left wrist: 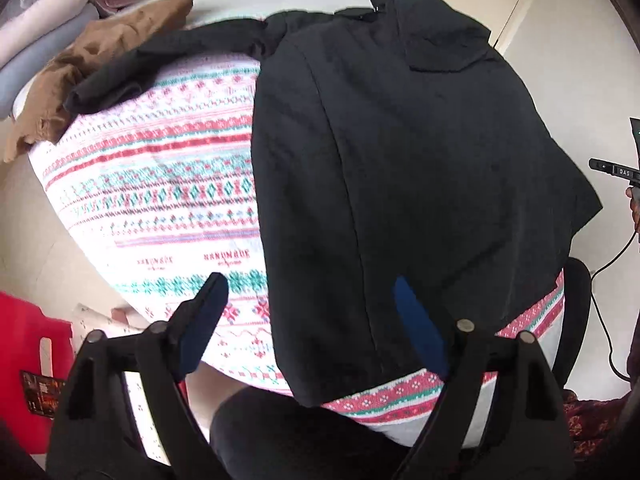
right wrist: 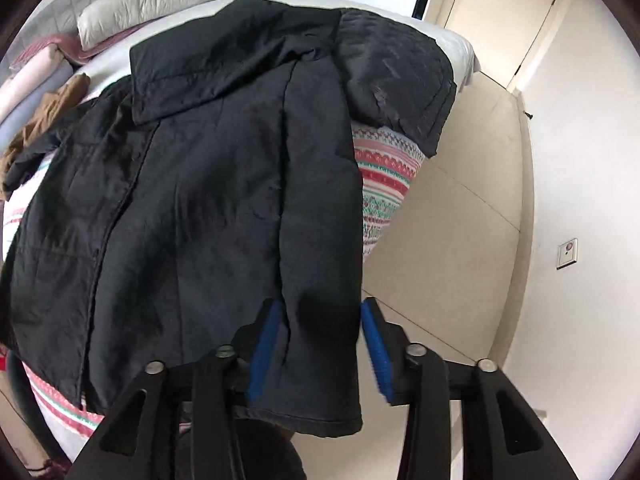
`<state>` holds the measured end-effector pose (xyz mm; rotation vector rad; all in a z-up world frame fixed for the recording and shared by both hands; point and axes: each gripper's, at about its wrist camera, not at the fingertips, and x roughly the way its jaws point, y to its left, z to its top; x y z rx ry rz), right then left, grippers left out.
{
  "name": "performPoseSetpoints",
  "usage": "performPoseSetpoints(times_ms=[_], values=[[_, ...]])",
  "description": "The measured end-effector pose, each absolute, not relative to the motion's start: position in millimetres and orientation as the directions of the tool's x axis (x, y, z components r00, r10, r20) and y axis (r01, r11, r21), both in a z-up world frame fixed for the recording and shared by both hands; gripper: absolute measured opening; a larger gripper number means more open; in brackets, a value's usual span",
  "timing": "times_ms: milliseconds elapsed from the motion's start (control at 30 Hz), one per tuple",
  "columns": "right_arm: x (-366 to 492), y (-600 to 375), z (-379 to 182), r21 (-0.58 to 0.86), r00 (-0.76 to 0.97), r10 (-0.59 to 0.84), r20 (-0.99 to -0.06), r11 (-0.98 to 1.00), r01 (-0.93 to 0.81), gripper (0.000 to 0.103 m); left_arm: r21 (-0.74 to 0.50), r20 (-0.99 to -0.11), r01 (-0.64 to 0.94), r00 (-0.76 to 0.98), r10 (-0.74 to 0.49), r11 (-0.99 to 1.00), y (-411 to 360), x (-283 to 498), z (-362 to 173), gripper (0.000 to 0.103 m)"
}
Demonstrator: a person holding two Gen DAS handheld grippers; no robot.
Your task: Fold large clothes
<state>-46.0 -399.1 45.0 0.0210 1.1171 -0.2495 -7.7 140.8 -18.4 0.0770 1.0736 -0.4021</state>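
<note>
A large black jacket [left wrist: 400,168] lies spread on a patterned red, green and white blanket [left wrist: 168,184] on the bed. One sleeve [left wrist: 168,64] stretches out to the far left. My left gripper [left wrist: 312,292] is open above the jacket's near left edge, holding nothing. In the right wrist view the jacket [right wrist: 192,200] has a sleeve [right wrist: 320,272] folded down along its right side. My right gripper [right wrist: 318,312] is open with its blue pads on either side of that sleeve's cuff end, not closed on it.
A brown garment [left wrist: 92,68] lies at the bed's far left, near pillows and folded bedding [left wrist: 52,12]. A red bag [left wrist: 24,344] stands at lower left. Beige floor [right wrist: 452,216] lies right of the bed, with a door [right wrist: 500,4] beyond.
</note>
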Motion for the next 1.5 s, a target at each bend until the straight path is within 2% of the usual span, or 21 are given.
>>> performPoseSetpoints(times_ms=[33,133,300,467,733,767,833,900,1000,1167,1267,1367,1433,1500], values=[[-45,-397,53,-0.110,0.434,-0.194,-0.880,0.971,0.210,0.071,-0.134,-0.854,0.350,0.435,-0.287,0.927,146,-1,-11,0.087],[-34,-386,71,-0.098,0.483,-0.178,-0.857,0.978,0.187,0.076,-0.179,-0.823,0.295,0.479,-0.307,0.939,169,34,-1,0.087],[10,-351,81,-0.042,0.519,-0.096,-0.849,0.992,0.115,0.078,-0.309,-0.771,0.087,0.560,-0.303,0.947,231,115,-11,0.087],[62,-303,64,-0.038,0.510,-0.045,-0.859,0.999,0.024,0.078,-0.468,-0.741,-0.101,0.586,-0.327,0.878,279,204,-40,0.087],[131,-238,17,-0.060,0.461,-0.015,-0.887,0.995,-0.083,0.078,-0.470,-0.781,-0.336,0.590,-0.206,0.816,319,295,-84,0.086],[138,-233,14,-0.069,0.458,-0.019,-0.889,0.993,-0.093,0.078,-0.457,-0.788,-0.366,0.588,-0.179,0.810,321,301,-88,0.080],[149,-224,8,-0.085,0.453,-0.027,-0.891,0.991,-0.108,0.078,-0.416,-0.803,-0.397,0.583,-0.125,0.818,319,312,-90,0.058],[160,-217,3,-0.085,0.448,-0.024,-0.894,0.990,-0.117,0.078,-0.326,-0.811,-0.409,0.585,-0.029,0.853,310,320,-80,0.016],[173,-214,0,-0.072,0.443,-0.014,-0.896,0.991,-0.116,0.078,-0.250,-0.738,-0.359,0.672,0.063,0.899,295,326,-32,0.011],[191,-211,3,-0.066,0.447,-0.014,-0.894,0.993,-0.099,0.078,-0.202,-0.521,-0.291,0.840,0.149,0.935,289,321,71,0.010],[199,-208,6,-0.067,0.453,-0.015,-0.891,0.993,-0.100,0.078,-0.175,-0.435,-0.311,0.875,0.210,0.934,301,318,111,0.010],[206,-204,6,-0.057,0.457,0.002,-0.890,0.992,-0.115,0.078,-0.159,-0.393,-0.378,0.872,0.293,0.912,327,318,119,0.010],[210,-202,4,-0.055,0.458,0.011,-0.889,0.990,-0.131,0.078,-0.105,-0.389,-0.469,0.831,0.398,0.877,342,319,102,0.010],[216,-200,1,-0.049,0.453,0.022,-0.891,0.988,-0.145,0.078,-0.007,-0.488,-0.534,0.739,0.464,0.845,352,330,66,0.013]])
